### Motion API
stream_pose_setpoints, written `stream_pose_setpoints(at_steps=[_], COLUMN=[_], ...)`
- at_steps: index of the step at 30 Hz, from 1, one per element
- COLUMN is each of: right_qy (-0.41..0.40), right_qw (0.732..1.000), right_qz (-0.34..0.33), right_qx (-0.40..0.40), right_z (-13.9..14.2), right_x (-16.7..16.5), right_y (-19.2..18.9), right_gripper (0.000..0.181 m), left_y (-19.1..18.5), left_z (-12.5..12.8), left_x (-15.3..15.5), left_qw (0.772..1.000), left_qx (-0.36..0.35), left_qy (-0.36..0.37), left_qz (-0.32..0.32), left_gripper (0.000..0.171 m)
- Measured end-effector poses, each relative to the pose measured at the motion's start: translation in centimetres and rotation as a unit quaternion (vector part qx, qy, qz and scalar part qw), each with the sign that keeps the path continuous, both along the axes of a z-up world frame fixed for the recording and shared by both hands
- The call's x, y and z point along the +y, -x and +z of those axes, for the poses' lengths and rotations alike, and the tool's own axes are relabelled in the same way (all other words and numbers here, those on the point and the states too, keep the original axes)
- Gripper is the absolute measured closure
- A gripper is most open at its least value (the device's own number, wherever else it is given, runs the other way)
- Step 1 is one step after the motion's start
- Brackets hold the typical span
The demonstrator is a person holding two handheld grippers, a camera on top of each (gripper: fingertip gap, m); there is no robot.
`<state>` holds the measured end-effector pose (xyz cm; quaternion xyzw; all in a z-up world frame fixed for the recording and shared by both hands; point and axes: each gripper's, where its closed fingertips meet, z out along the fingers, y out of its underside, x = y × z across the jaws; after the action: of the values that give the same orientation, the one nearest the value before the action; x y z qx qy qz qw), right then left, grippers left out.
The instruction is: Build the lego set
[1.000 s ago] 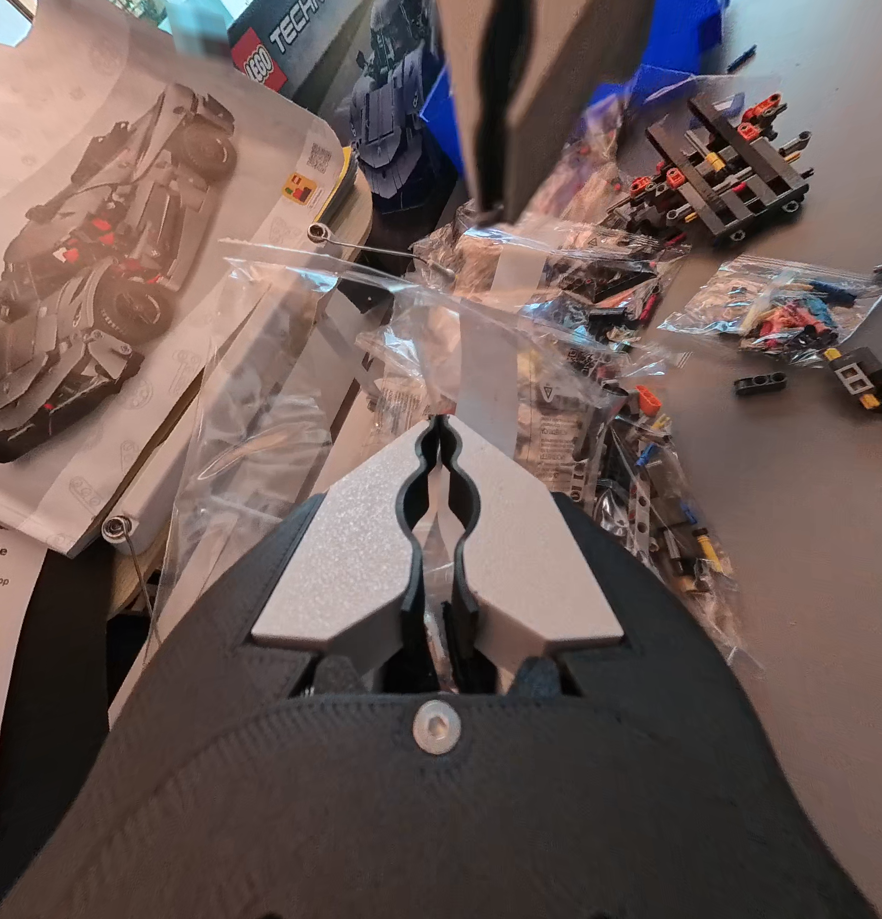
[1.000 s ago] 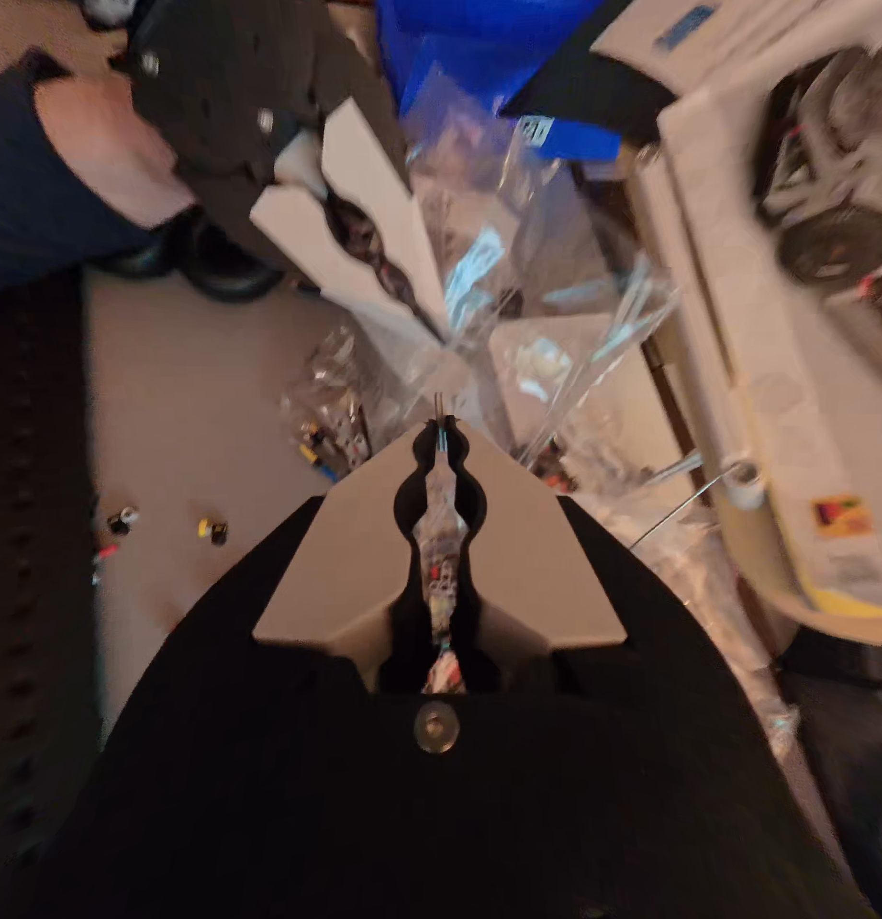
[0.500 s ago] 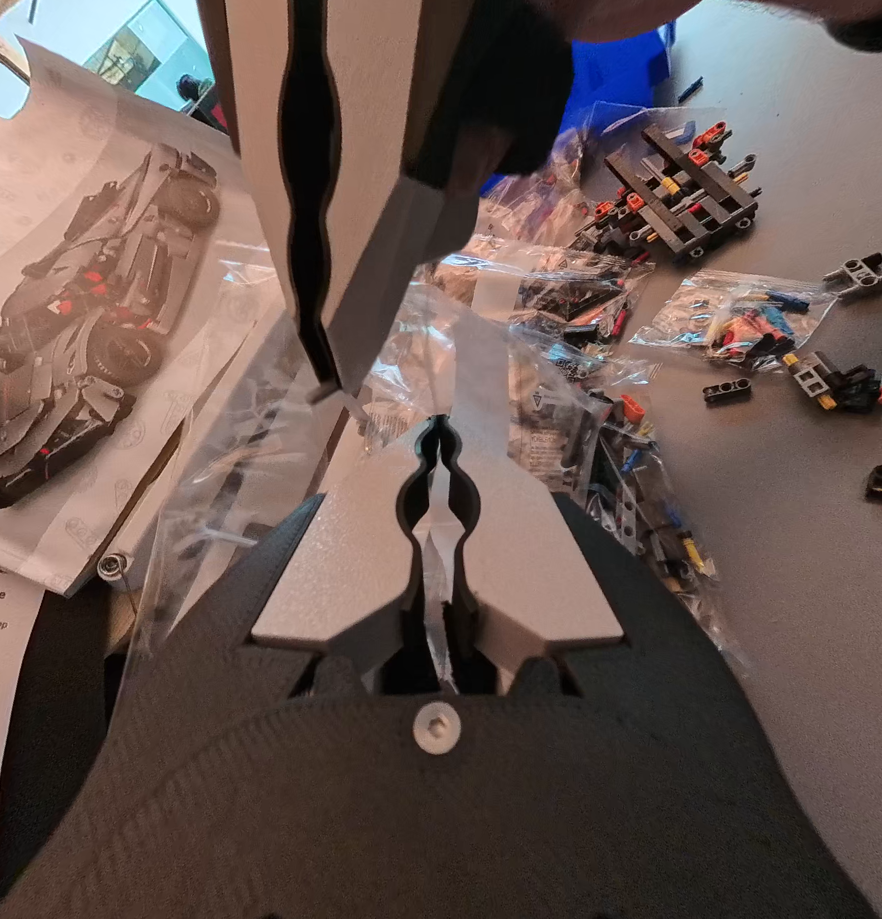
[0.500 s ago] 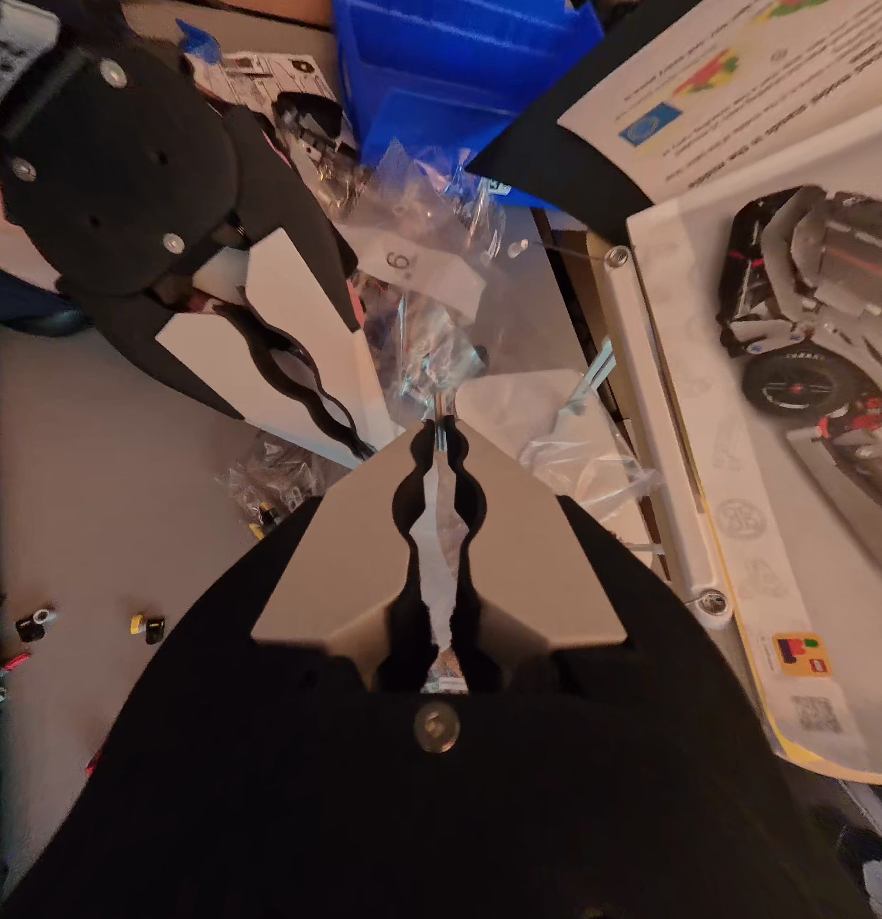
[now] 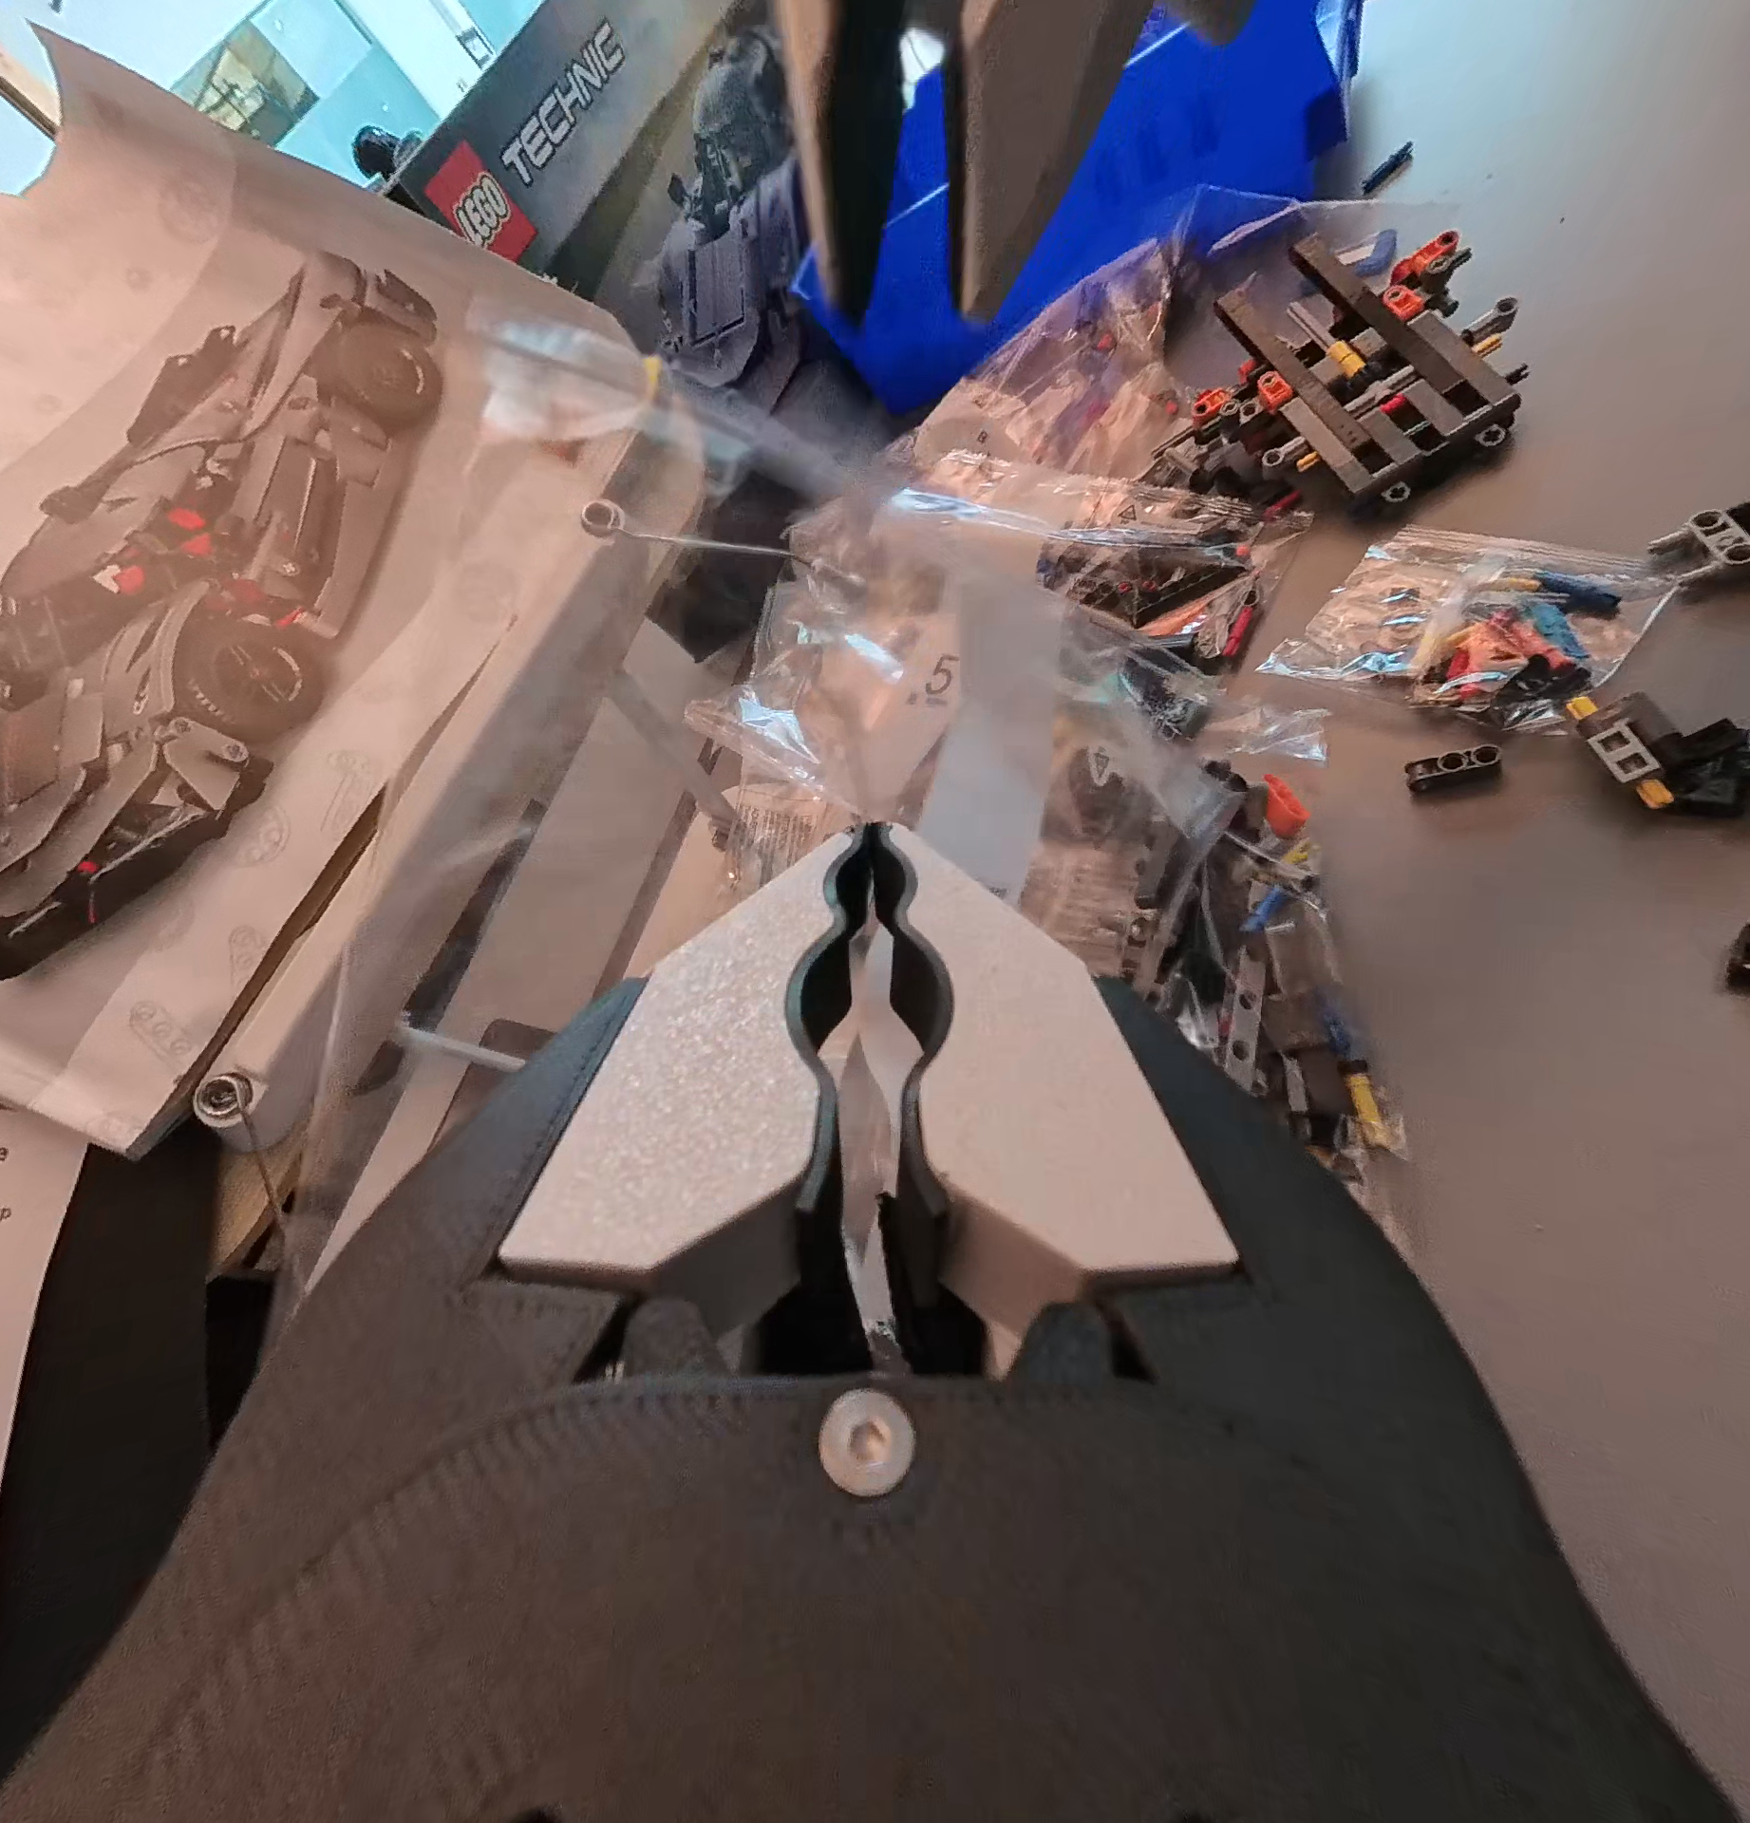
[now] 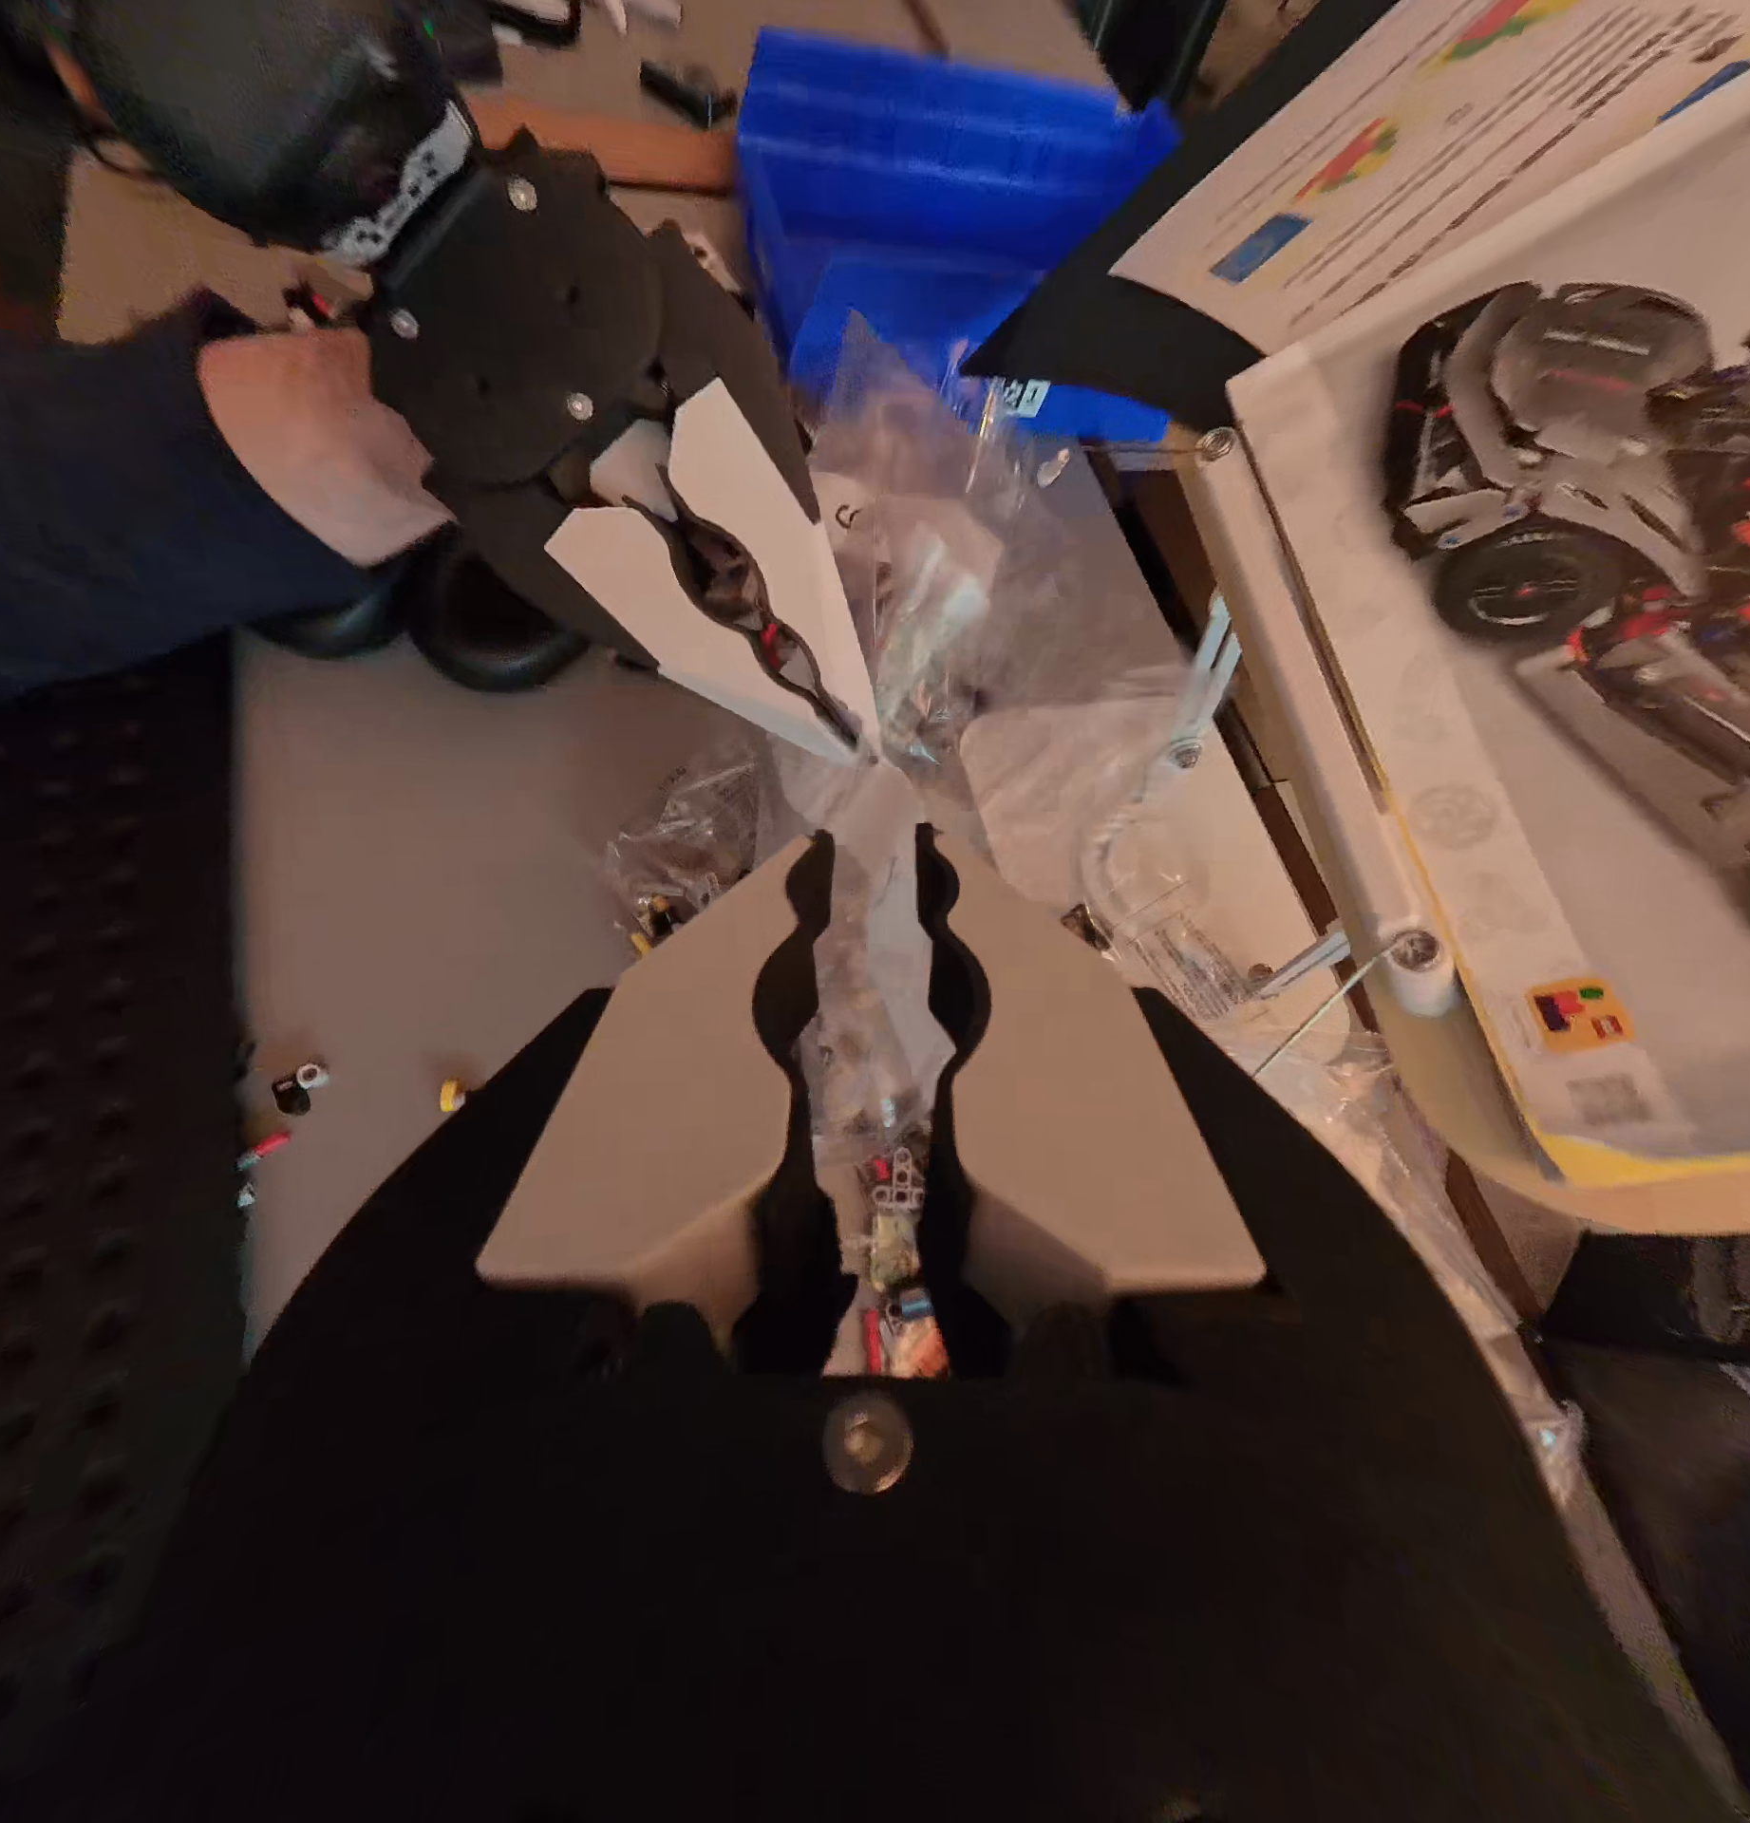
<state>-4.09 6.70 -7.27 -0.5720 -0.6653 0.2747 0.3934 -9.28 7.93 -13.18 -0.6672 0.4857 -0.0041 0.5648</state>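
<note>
Here one clear bag hangs pinched in left claw; right claw parted.

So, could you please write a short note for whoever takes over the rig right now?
Left gripper: shut on the edge of a clear parts bag, held above the table.
Right gripper: open, with the same bag's film between its fingers, not clamped.
Things: partly built grey frame at the far right, other parts bags and loose pieces near it, instruction booklet on the left.
Done: only that frame.
Left: open the held bag (I cannot tell if it is torn) and build the rest.
</note>
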Motion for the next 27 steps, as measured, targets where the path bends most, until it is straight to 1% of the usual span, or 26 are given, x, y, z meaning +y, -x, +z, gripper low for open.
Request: stream_pose_setpoints(at_steps=[3, 4, 5, 6, 7, 9, 10, 12, 14, 15, 17, 21, 23, 25, 26, 27], right_qy=[-0.017, -0.006, 0.021, 0.049, 0.073, 0.115, 0.127, 0.154, 0.164, 0.162, 0.166, 0.191, 0.187, 0.183, 0.174, 0.161], right_qw=[0.999, 0.998, 0.999, 0.999, 0.997, 0.981, 0.972, 0.958, 0.947, 0.941, 0.932, 0.923, 0.917, 0.917, 0.917, 0.918], right_qz=[-0.028, -0.028, -0.022, -0.020, -0.018, -0.022, -0.032, -0.030, -0.030, -0.033, -0.034, -0.046, -0.053, -0.052, -0.053, -0.052], right_qx=[0.040, 0.054, 0.045, 0.014, -0.033, -0.153, -0.196, -0.240, -0.275, -0.296, -0.321, -0.331, -0.349, -0.350, -0.354, -0.360], right_z=[0.4, 0.3, -0.6, -2.3, -4.6, -10.1, -12.3, -15.0, -16.7, -17.5, -18.6, -19.5, -20.3, -20.4, -20.5, -20.5], right_x=[0.5, 0.4, 0.1, -0.2, -0.5, -1.0, -1.0, -1.9, -2.7, -2.9, -3.4, -3.8, -3.8, -3.9, -3.8, -3.7], right_y=[-1.9, -2.3, -2.7, -3.1, -3.6, -5.0, -5.5, -5.8, -6.0, -6.3, -6.6, -6.5, -6.8, -6.6, -6.7, -6.8], right_gripper=[0.167, 0.169, 0.168, 0.166, 0.167, 0.165, 0.165, 0.168, 0.174, 0.174, 0.171, 0.161, 0.160, 0.160, 0.163, 0.173], left_y=[0.3, 0.3, 0.4, 0.4, 0.4, 0.4, 0.5, 0.5, 0.5, 0.5, 0.5, 0.5, 0.5, 0.5, 0.6, 0.6], left_z=[-0.1, -0.1, -0.1, -0.2, -0.2, -0.3, -0.4, -0.5, -0.6, -0.7, -0.7, -0.5, -0.5, -0.4, -0.4, -0.4], left_x=[0.1, 0.2, 0.3, 0.3, 0.3, 0.4, 0.5, 0.5, 0.6, 0.6, 0.6, 0.5, 0.4, 0.4, 0.4, 0.4], left_qw=[1.000, 1.000, 1.000, 1.000, 1.000, 1.000, 1.000, 1.000, 1.000, 1.000, 1.000, 1.000, 1.000, 1.000, 1.000, 1.000], left_qx=[0.001, 0.000, 0.000, 0.001, 0.001, 0.002, 0.003, 0.004, 0.005, 0.006, 0.006, 0.004, 0.004, 0.004, 0.003, 0.003], left_qy=[0.000, 0.001, 0.001, 0.001, 0.001, 0.003, 0.003, 0.005, 0.006, 0.006, 0.006, 0.005, 0.005, 0.005, 0.005, 0.005], left_qz=[0.008, 0.008, 0.010, 0.011, 0.012, 0.014, 0.015, 0.016, 0.016, 0.016, 0.016, 0.015, 0.015, 0.015, 0.015, 0.015], left_gripper=[0.171, 0.171, 0.171, 0.171, 0.171, 0.171, 0.171, 0.171, 0.171, 0.171, 0.171, 0.171, 0.171, 0.171, 0.171, 0.171])
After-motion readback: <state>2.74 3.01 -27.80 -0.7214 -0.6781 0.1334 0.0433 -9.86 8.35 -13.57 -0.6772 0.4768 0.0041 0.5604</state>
